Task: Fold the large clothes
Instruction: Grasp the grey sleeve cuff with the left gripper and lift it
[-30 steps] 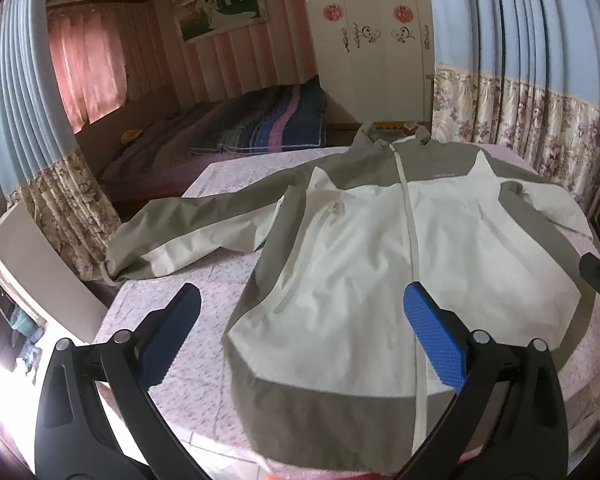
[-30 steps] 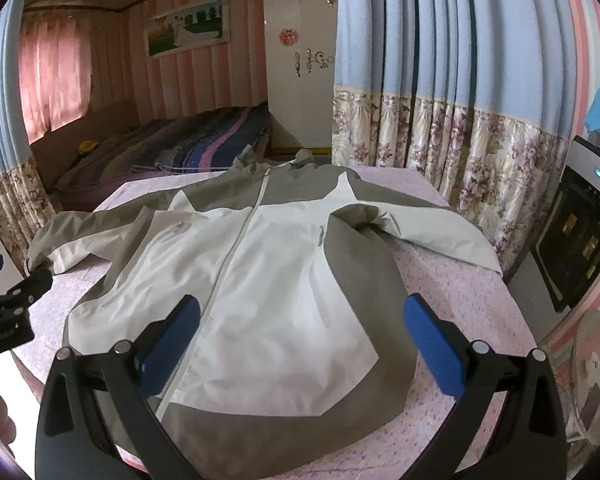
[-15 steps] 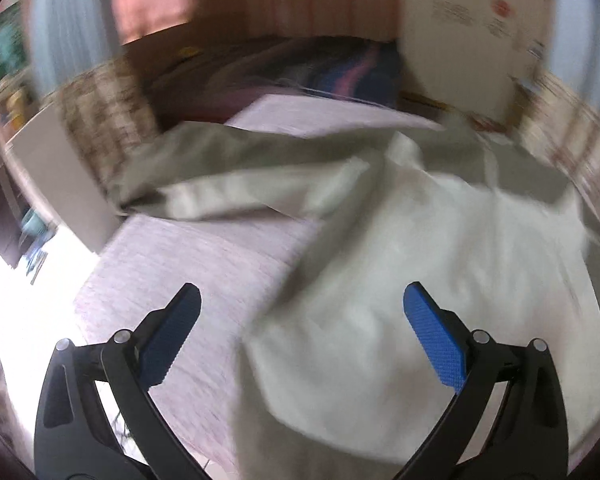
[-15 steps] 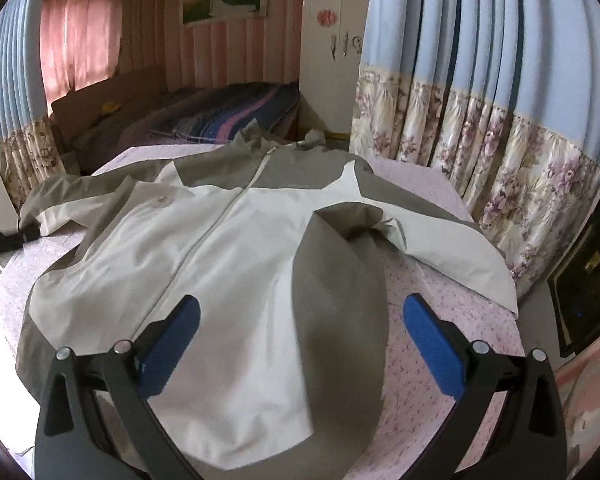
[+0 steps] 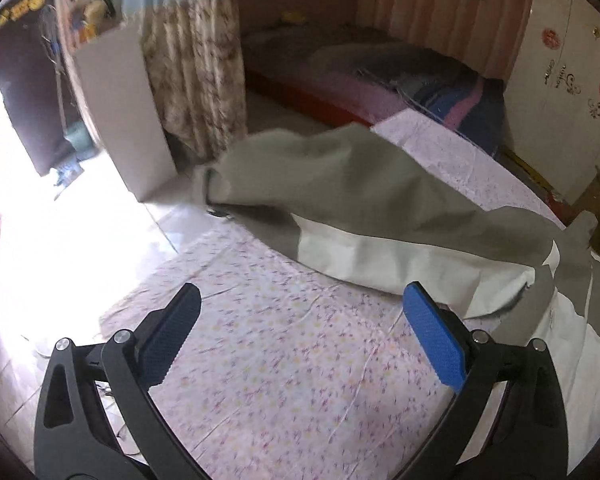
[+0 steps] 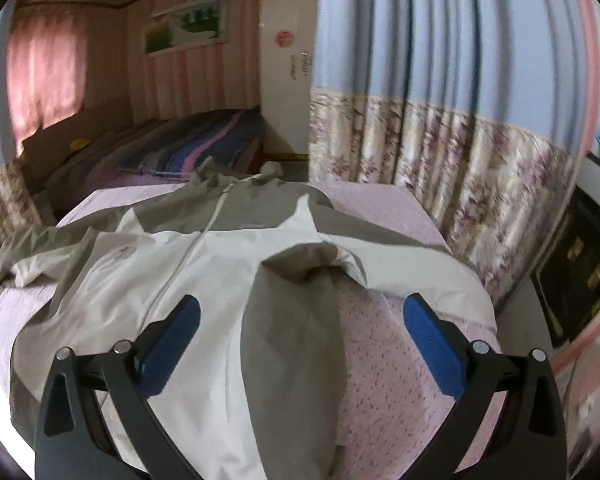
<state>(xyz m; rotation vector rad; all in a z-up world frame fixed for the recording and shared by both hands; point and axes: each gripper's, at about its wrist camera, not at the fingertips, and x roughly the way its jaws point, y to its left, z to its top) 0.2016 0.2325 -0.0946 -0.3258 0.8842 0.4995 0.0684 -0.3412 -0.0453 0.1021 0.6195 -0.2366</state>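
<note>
A large olive and cream jacket (image 6: pixel 204 276) lies front up, zipped, on a table under a pink flowered cloth (image 6: pixel 384 344). In the right wrist view my right gripper (image 6: pixel 300 332) hangs open over the jacket's right side panel, near the armpit of the right sleeve (image 6: pixel 416 276). In the left wrist view the left sleeve (image 5: pixel 380 208) stretches across the cloth (image 5: pixel 284 368) to the table's edge, its cuff (image 5: pixel 220 184) at the corner. My left gripper (image 5: pixel 300 332) stands open above bare cloth, a little short of that sleeve. Neither gripper holds anything.
A white board (image 5: pixel 120 108) and a flowered curtain (image 5: pixel 196 80) stand just beyond the left table edge. A bed (image 6: pixel 188 152) lies behind the table. Blue and flowered curtains (image 6: pixel 440 120) hang close on the right, with a dark appliance (image 6: pixel 580 264) beside them.
My left gripper has swung left, from over the jacket's body to the left sleeve and table corner. The right gripper has moved forward and lower over the jacket's right side.
</note>
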